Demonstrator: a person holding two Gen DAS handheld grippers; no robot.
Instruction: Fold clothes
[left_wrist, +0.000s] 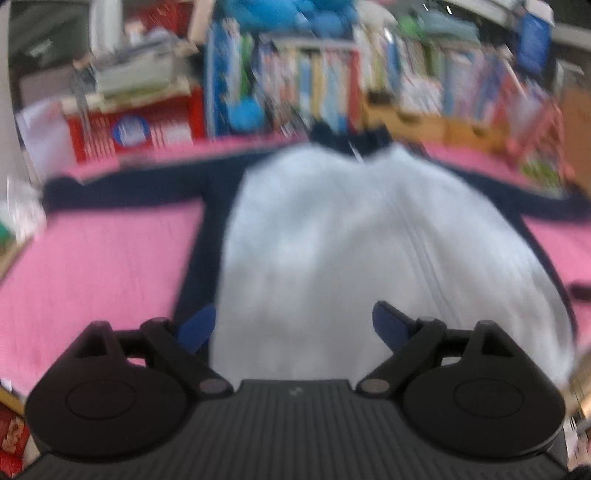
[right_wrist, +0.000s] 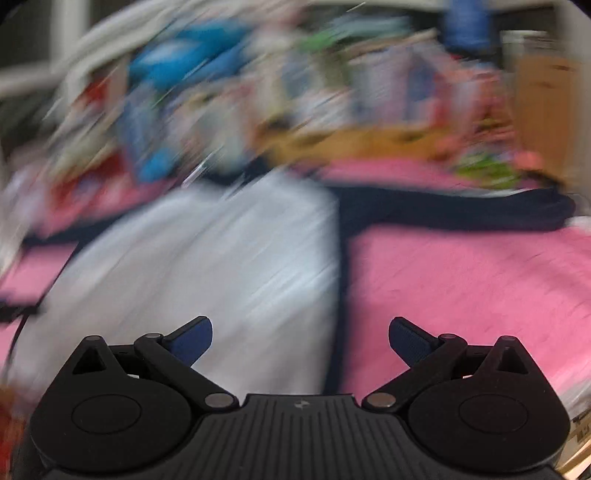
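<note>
A jacket (left_wrist: 351, 240) with a pale grey-white body and dark navy sleeves lies spread flat on a pink cover (left_wrist: 92, 266), both sleeves stretched out sideways. My left gripper (left_wrist: 293, 326) hovers open over the jacket's near hem, nothing between its blue fingers (left_wrist: 197, 328). In the right wrist view the same jacket (right_wrist: 207, 273) fills the left half, its navy right sleeve (right_wrist: 461, 210) reaching across the pink cover (right_wrist: 461, 295). My right gripper (right_wrist: 300, 341) is open above the jacket's right side edge. Both views are motion-blurred.
Shelves crammed with colourful books (left_wrist: 332, 88) run along the far side. A red box (left_wrist: 140, 129) and stacked papers sit at the back left, and a cardboard box (right_wrist: 543, 110) stands at the far right.
</note>
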